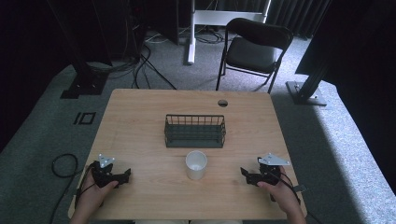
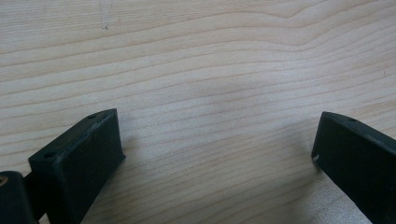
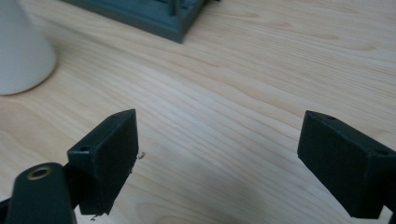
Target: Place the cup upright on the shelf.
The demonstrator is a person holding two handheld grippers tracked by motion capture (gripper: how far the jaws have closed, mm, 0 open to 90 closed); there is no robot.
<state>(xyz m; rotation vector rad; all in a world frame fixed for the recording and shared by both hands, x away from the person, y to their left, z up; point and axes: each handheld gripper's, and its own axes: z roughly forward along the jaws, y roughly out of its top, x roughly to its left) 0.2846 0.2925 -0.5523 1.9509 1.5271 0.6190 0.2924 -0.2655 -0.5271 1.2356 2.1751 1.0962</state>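
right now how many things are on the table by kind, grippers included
white cup: 1
dark wire basket: 1
grippers: 2, left gripper and right gripper, both open
total: 4

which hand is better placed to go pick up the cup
Right, probably. The right tool is open and already angled toward the cup, seen in its own view. The left tool, also open, faces bare table.

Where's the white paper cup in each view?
High view: the white paper cup stands at centre, just in front of the dark wire basket.
Left gripper view: bare wooden table between open jaws, no cup.
Right gripper view: cup at the upper left edge.
Shared landmark: the basket's corner beside it.
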